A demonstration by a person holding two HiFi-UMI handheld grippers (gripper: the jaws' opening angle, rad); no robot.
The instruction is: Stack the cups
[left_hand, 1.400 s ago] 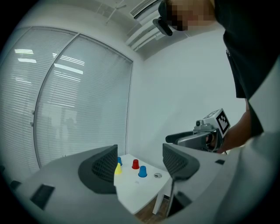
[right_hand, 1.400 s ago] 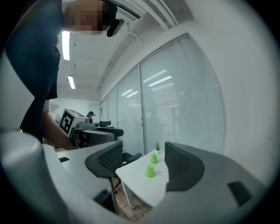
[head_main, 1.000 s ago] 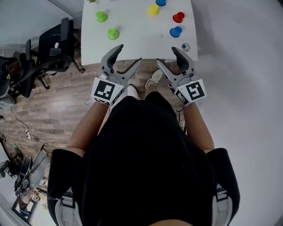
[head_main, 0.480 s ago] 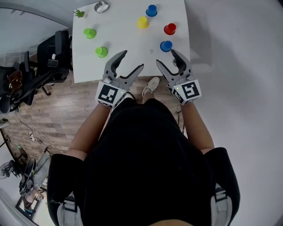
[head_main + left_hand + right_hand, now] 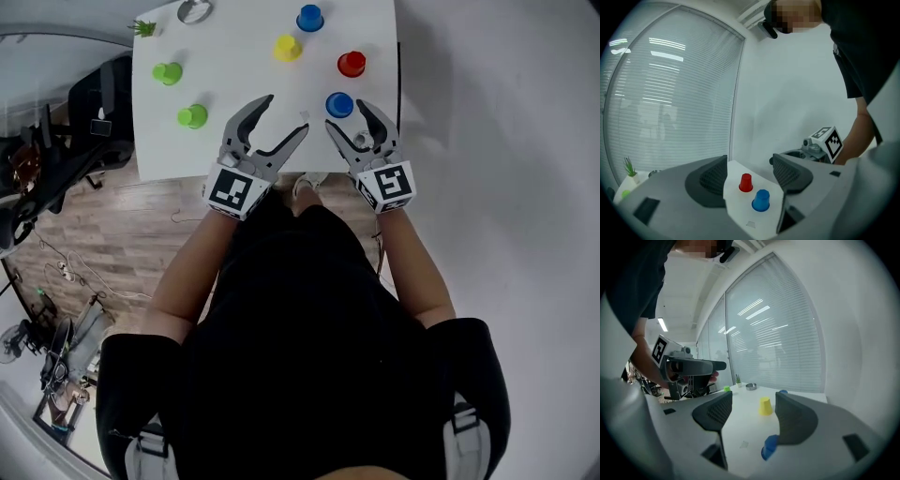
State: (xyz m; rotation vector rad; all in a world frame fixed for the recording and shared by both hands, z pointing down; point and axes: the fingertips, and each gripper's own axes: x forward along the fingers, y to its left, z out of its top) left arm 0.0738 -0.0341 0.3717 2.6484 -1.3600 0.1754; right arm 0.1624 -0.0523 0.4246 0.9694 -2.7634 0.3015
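Several upturned cups stand on the white table (image 5: 234,56): two green (image 5: 192,116), a yellow (image 5: 287,47), a red (image 5: 352,64) and two blue. My left gripper (image 5: 282,117) hangs open over the table's near edge; its jaws have just been closing a little, with nothing between them. In the left gripper view the red cup (image 5: 746,183) and near blue cup (image 5: 761,200) lie ahead of the left gripper (image 5: 749,167). My right gripper (image 5: 347,116) is open just short of the near blue cup (image 5: 339,104). Its right jaw half hides that cup (image 5: 770,447), with the yellow cup (image 5: 765,406) beyond the right gripper (image 5: 752,404).
A metal bowl (image 5: 194,9) and a small plant (image 5: 143,28) sit at the table's far left corner. Black office chairs (image 5: 89,122) stand left of the table on the wood floor. The table's right edge runs close to the red and blue cups.
Both grippers have moved forward from above the floor to over the table's near edge, closer to the cups. Neither has touched a cup.
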